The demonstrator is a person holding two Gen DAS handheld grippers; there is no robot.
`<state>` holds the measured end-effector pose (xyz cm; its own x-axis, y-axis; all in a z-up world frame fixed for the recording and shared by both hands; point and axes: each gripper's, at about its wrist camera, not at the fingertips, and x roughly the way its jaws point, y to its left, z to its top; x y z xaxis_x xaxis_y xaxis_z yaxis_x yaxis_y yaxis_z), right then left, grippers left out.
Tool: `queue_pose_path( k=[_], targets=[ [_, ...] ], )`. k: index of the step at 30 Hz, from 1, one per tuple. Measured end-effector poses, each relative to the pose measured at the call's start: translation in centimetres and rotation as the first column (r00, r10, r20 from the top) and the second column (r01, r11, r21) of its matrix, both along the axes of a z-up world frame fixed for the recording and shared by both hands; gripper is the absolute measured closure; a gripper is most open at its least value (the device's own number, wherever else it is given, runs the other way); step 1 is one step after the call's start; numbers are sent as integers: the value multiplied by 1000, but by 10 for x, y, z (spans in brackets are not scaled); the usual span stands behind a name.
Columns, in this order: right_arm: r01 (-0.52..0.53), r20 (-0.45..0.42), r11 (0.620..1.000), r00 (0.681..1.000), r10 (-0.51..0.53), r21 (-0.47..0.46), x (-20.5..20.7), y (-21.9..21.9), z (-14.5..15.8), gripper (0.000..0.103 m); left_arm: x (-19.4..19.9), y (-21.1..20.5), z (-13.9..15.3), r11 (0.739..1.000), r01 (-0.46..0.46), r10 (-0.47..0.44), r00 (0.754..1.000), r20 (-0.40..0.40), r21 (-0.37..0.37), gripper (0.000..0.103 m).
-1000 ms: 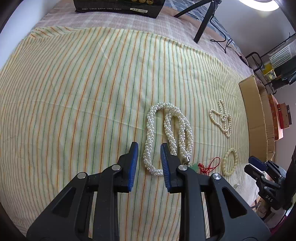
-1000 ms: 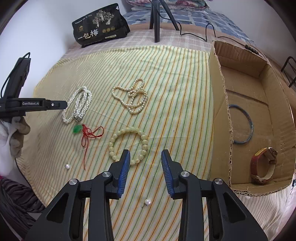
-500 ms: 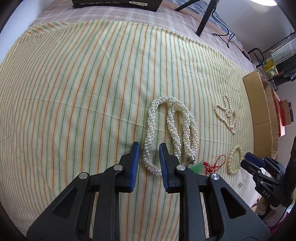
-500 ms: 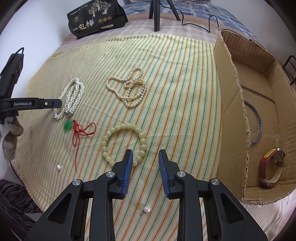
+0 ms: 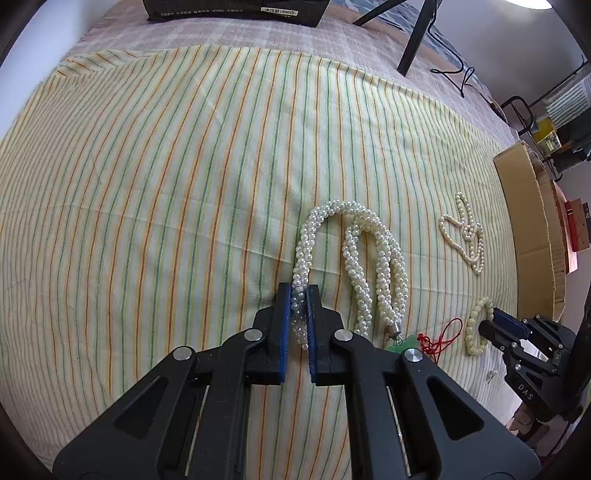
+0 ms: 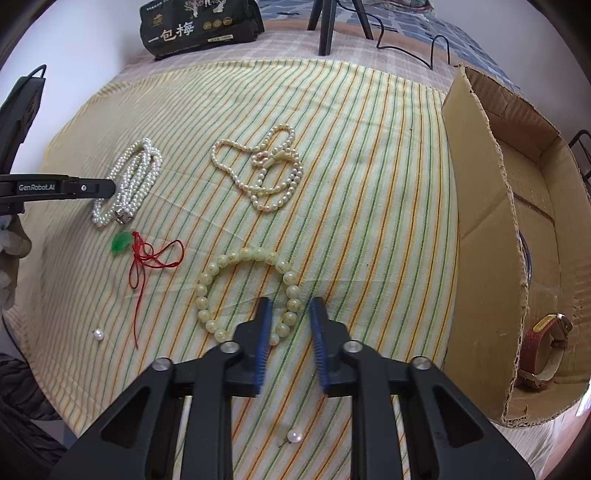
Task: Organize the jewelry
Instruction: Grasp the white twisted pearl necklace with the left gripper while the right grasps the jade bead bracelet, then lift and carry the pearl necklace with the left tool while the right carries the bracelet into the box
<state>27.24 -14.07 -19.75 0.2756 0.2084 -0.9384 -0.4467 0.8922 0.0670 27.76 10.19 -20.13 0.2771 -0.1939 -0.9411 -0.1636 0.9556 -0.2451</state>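
Hidden first: the near loop of the twisted pearl necklace disappears under the left hand-held gripper, which has just closed and is clamped on that multi-strand rope; its metal end cap lies free to the right. In the cardboard box, a thin bangle is mostly behind the torn wall. The strap watch shows approx. half. The black packet is cut off at top.

The right hand-held gripper has jaws apart but just been closing. They straddle the right side of the pale round-bead bracelet, with the pads not touching the beads.

Other items on the striped cloth:
- a fine pearl strand, tangled
- a red cord w/ green pendant
- two loose pearls

The far and left parts of the cloth lie bare. The box edge is close on the right.
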Motion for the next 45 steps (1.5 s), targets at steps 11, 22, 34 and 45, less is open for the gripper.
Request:
queue_pose_path(
  k=[11,22,34,45],
  targets=[
    [1,40,999,999,-2,43,-3,-7,16,97,-2,2,23,999,-26,28,998,61,-47,98],
    [-24,145,996,989,11,84,-11,-2,57,97,-3,-4,89,990,-13,43,976,213,-143,98],
    [-6,246,991,969,-27,134,-11,-16,99,97,-6,-19,136,980,30,36,945,325,-196,98],
    [41,297,985,950,-91,170,-9,-48,123,97,-4,-37,170,972,72,25,916,401,-225,98]
  ],
)
